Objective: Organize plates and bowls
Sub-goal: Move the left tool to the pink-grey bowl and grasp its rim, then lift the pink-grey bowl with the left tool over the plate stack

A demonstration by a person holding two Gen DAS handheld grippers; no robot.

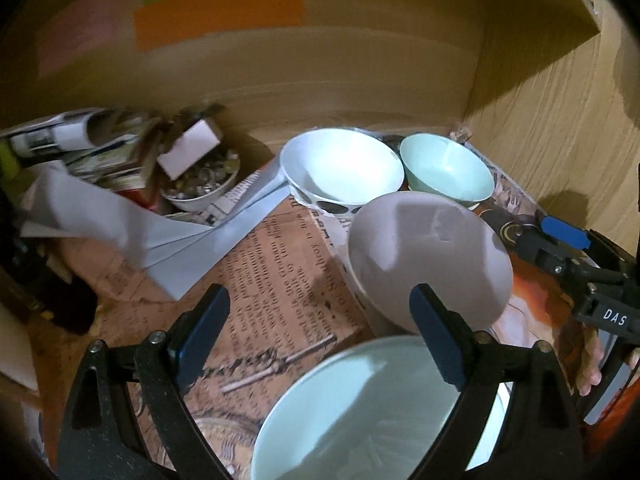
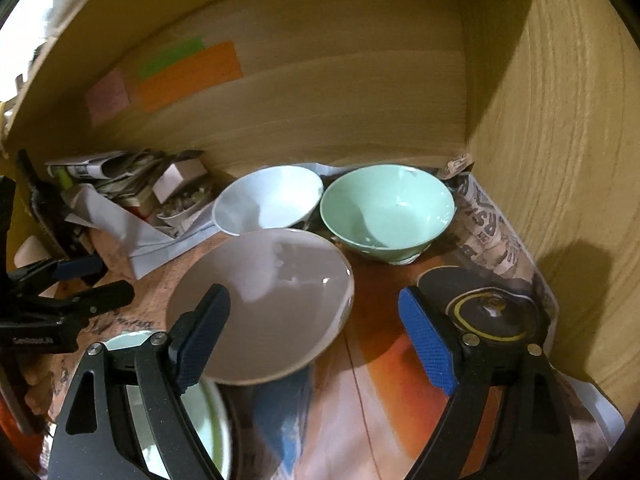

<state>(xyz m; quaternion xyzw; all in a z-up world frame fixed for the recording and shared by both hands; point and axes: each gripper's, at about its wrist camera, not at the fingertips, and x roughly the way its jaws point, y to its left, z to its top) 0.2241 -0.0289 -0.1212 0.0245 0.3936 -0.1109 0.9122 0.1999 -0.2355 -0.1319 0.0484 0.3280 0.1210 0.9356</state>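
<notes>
the left gripper [image 1: 320, 340] is seen with its blue pads spread wide and nothing clamped between them; a pale green bowl [image 1: 360, 412] sits low in front of it, near the shelf's front edge. the right gripper [image 2: 316, 340] is likewise held apart and empty, with a grey bowl [image 2: 264, 308] lying just ahead of its left pad, tilted and apparently propped on the pale green bowl's rim. both bowls look freshly set down, so the jaws are judged to be parted for letting go. further back, a white bowl [image 2: 268, 200] and a mint green bowl [image 2: 386, 210] are stood side by side against the wooden back wall [image 2: 340, 112], seemingly grouped to keep bowls together. newspaper [image 1: 276, 276] is spread under everything as a liner. a small dish of clutter [image 1: 200, 184] and folded papers [image 1: 100, 144] are pushed to the left corner.
</notes>
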